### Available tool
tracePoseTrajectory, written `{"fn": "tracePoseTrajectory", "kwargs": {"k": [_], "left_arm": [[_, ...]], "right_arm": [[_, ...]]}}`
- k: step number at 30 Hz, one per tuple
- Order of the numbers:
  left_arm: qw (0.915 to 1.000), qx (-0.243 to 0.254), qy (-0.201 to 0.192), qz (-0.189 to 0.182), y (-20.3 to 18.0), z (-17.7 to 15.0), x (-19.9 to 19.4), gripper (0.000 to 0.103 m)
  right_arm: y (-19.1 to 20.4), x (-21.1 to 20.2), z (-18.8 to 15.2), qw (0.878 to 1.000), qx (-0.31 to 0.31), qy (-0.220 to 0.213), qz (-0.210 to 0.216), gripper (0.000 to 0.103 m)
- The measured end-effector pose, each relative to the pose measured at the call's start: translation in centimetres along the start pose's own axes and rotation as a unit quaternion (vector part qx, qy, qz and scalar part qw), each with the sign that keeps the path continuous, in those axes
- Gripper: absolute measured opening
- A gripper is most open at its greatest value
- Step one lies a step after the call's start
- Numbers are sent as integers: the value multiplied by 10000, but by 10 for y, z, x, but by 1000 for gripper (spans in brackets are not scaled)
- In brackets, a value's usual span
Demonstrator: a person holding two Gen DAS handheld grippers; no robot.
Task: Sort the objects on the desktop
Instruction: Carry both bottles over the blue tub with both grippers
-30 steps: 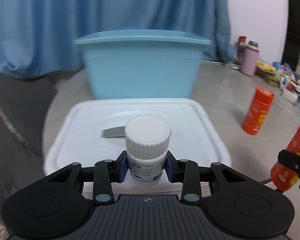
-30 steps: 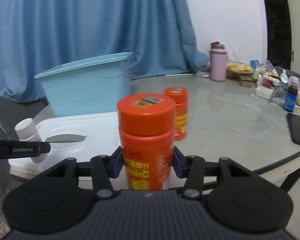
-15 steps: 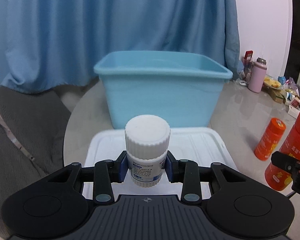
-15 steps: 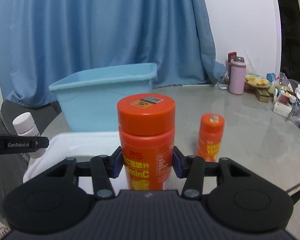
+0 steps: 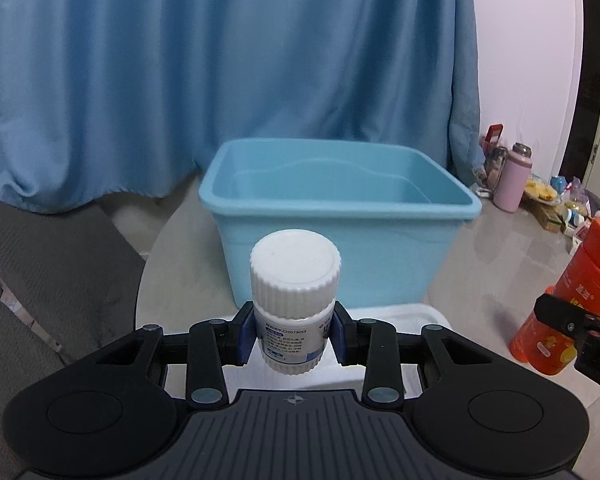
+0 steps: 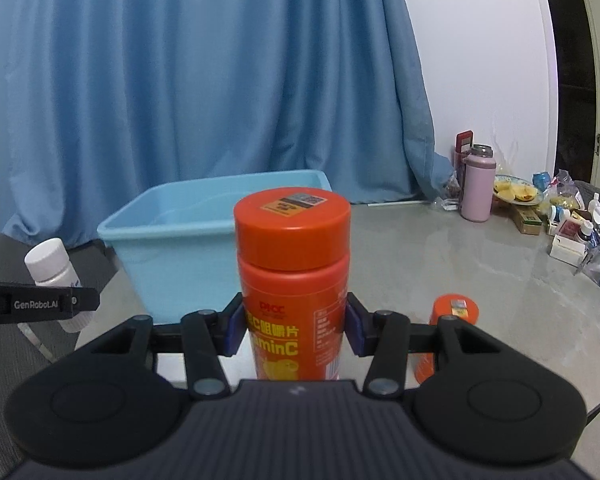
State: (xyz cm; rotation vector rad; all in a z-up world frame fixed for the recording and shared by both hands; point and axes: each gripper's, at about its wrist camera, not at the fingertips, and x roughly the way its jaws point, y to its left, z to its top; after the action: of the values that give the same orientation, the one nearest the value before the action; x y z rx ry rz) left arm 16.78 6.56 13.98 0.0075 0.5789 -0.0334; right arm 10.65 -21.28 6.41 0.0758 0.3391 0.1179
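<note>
While both bottles hang clear of the table, the holdings stand thus. Item one: white bottle, upright, ribbed cap, blue-and-white label, pinched at its waist by the left gripper, the blue pads pressed to either side; it sits short of the blue bin, roughly level with the rim, above the near edge of a white lid. Item two: orange bottle, marked vitamin C, upright, clamped low on its body by the right gripper, again short of the bin and a little to its right. Item three: small orange bottle, standing on the table to the right, partly hidden behind the right gripper's linkage, not yet collected. Item four: the bin, open-topped; no contents show in what can be seen of it. Unsorted clutter, including a pink flask, lies at the far right edge. Hazards, as a judgement: the two grippers are close side by side, so a shared approach to the bin could knock bottle against bottle or a linkage against the rim; the orange bottle is tall and held low, so a tilt or jolt could lever it loose; releasing either from high up may let it bounce or topple.
</note>
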Motion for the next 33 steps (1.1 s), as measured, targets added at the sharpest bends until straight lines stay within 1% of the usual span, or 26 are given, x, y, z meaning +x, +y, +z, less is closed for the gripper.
{"fn": "tracePoseTrajectory", "kwargs": {"k": [10,14,25,29,33], "left_arm": [[9999,-28,-80,75,4,41,18,38],[9998,-158,-120,65,4,59,32,38],[9993,-191,-334,36,-10,121,86,38],[9994,-209,-278,53,-14,135,113,38],[9995,-317,-77,57,-11,138,144,38]], "right_arm": [[15,30,35,9995,-164,-174,226,49],[15,48,51,9990,-166,-248,329,49],[12,101,93,9978,-240,-446,425,49],[9,126,100,9979,-271,-398,441,49],[6,151,101,9983,-291,-214,449,49]]}}
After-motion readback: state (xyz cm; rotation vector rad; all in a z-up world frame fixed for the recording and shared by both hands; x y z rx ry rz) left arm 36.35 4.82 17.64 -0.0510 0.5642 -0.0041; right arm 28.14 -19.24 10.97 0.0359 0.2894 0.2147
